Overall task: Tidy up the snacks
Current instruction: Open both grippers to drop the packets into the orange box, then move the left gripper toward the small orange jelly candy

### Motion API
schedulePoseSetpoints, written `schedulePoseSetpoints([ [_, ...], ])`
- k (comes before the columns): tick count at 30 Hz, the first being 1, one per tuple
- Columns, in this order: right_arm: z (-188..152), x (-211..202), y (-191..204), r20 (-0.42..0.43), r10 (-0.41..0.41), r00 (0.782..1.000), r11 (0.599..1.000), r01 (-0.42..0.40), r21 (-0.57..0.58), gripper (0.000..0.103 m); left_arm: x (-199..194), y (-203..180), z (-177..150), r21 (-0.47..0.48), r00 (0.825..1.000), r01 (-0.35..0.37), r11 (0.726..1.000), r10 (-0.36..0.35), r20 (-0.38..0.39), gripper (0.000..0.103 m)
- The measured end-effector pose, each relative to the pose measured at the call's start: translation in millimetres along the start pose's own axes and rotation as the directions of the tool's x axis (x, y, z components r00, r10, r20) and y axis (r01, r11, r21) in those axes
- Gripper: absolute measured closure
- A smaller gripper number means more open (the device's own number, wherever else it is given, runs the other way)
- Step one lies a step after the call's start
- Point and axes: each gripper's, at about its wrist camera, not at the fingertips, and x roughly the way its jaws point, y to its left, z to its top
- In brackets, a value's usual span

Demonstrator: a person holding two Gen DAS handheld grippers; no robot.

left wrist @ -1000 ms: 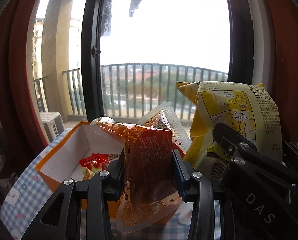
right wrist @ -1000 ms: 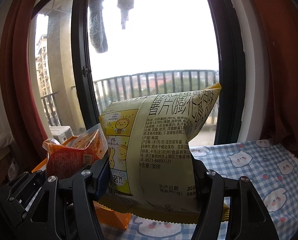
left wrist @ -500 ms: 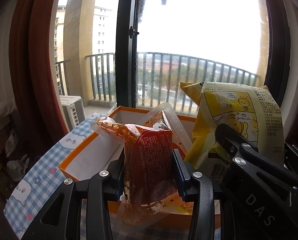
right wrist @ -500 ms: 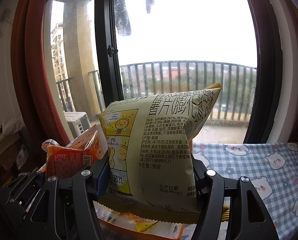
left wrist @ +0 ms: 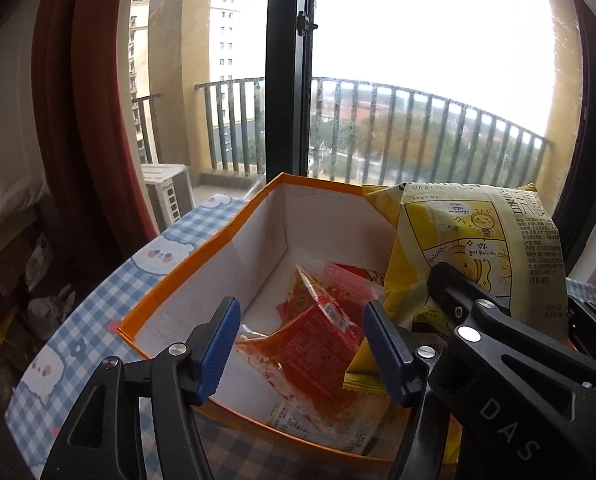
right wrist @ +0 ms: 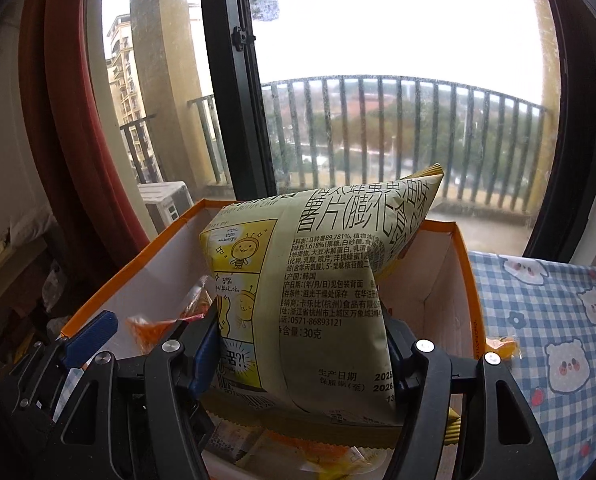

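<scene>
While the left tongs [left wrist: 300, 342] gape above the orange box [left wrist: 202, 264], the right tongs [right wrist: 302, 350] pinch the chip bag [right wrist: 322, 292].

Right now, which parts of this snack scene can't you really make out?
- Box floor: right wrist view, hidden by the chip bag in the right claw.
- Red pouch below the open left claw: left wrist view, label too small.
- Packets under the bag: cut off by the bottom edge.

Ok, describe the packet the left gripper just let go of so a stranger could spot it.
Find the orange box on the checked tablecloth by the window. Inside it, between the open left gripper fingers, lies the red sauce packet: clear-edged, oily and flat, unlike the puffy yellow chip bag beside it.
</scene>
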Motion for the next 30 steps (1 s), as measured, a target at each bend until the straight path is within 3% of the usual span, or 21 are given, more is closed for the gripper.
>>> schedulePoseSetpoints([
  [4,-0.3,6.2,-1.0,-0.026,0.045,0.999,0.999,-0.045,0.024,0.031,-1.1,4.8,1.4,-0.018,1.0,0.013,1.0,-0.013,-0.008,0.019],
  [6,0.4,3.0,0.8,-0.018,0.071,0.997,0.997,-0.071,0.019,0.013,-8.3,1.1,1.1,-0.017,1.0,0.011,1.0,-0.011,-0.003,0.018],
  [8,-0.6,-3.9,3.6,0.011,0.051,0.999,0.999,-0.051,0.003,0.005,-13.4,0.8,-0.6,-0.019,1.0,0.0,1.0,0.0,0.006,0.017],
  [17,-3.3,-28.5,-2.2,0.04,0.036,0.999,0.999,-0.035,-0.02,0.004,-36.3,-12.3,-6.3,0.011,0.999,0.037,0.999,-0.037,0.039,0.016],
  [30,-6.6,-86.6,-37.9,0.096,-0.034,0.995,0.998,0.039,-0.043,0.004,-79.8,-67.8,-14.3,0.087,0.985,0.134,0.987,-0.143,0.098,0.01],
])
